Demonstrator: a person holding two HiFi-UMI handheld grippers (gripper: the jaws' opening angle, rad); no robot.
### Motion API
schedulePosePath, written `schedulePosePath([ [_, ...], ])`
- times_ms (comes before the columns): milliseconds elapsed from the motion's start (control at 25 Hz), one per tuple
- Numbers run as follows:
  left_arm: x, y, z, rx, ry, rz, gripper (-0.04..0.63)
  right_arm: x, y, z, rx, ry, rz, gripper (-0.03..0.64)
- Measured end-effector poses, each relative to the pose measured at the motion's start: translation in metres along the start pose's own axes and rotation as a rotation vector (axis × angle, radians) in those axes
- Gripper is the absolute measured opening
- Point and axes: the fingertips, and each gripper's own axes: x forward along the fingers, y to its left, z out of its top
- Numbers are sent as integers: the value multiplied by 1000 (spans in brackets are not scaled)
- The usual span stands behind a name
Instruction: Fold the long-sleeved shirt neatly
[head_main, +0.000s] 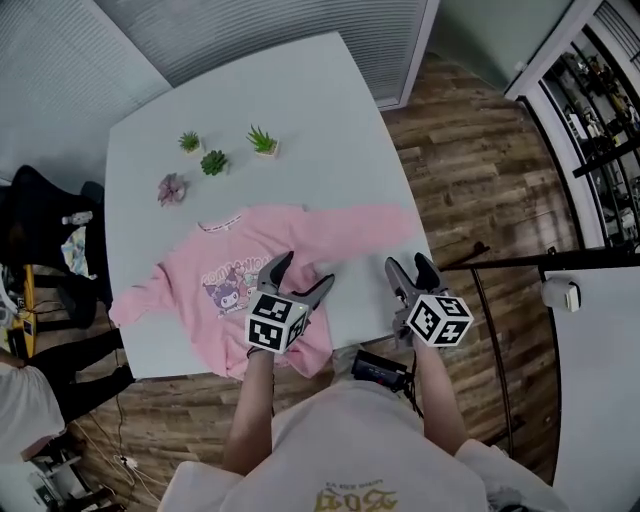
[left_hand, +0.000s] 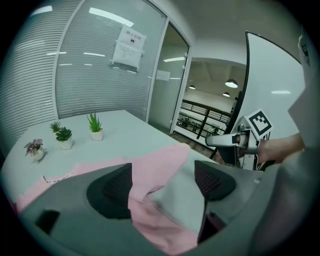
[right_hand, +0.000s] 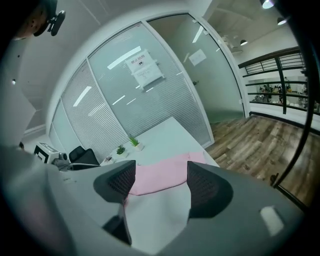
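A pink long-sleeved shirt (head_main: 240, 275) lies front up on the white table (head_main: 300, 100), with a cartoon print on its chest. One sleeve (head_main: 135, 300) points to the near left. The other sleeve (head_main: 370, 225) stretches right toward the table's edge. My left gripper (head_main: 300, 277) hovers open over the shirt's near right hem, and pink cloth (left_hand: 155, 175) shows below its spread jaws (left_hand: 162, 185). My right gripper (head_main: 410, 268) is open over bare table near the right corner. The pink sleeve (right_hand: 160, 176) lies just beyond it (right_hand: 160, 184).
Small potted plants (head_main: 263, 141) (head_main: 213, 162) (head_main: 189, 142) and a purplish one (head_main: 172, 188) stand at the table's far side. A black chair (head_main: 40, 220) is to the left. Wooden floor (head_main: 470, 180) and a black railing (head_main: 540, 262) are on the right.
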Motion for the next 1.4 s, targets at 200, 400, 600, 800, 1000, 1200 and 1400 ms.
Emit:
schedulePosePath([
  [200,31,0,-6,29,84,-8,401,22,-25,-3,13,44,-30,322],
  [400,59,-4,-9,42,142,-29,400,39,-53,-3,34,75,-77,325],
  [600,84,-3,-20,142,195,-6,395,58,-71,-11,17,132,-98,325],
  [800,100,-6,-30,184,252,-8,391,68,-83,-11,14,147,-133,324],
  [1000,107,0,-32,202,255,15,376,76,-90,-13,4,161,-156,324],
  [1200,109,3,-29,189,242,28,369,81,-88,-24,-56,216,-165,299],
  [1400,106,5,-24,186,232,44,362,84,-93,-26,-120,231,-209,259],
])
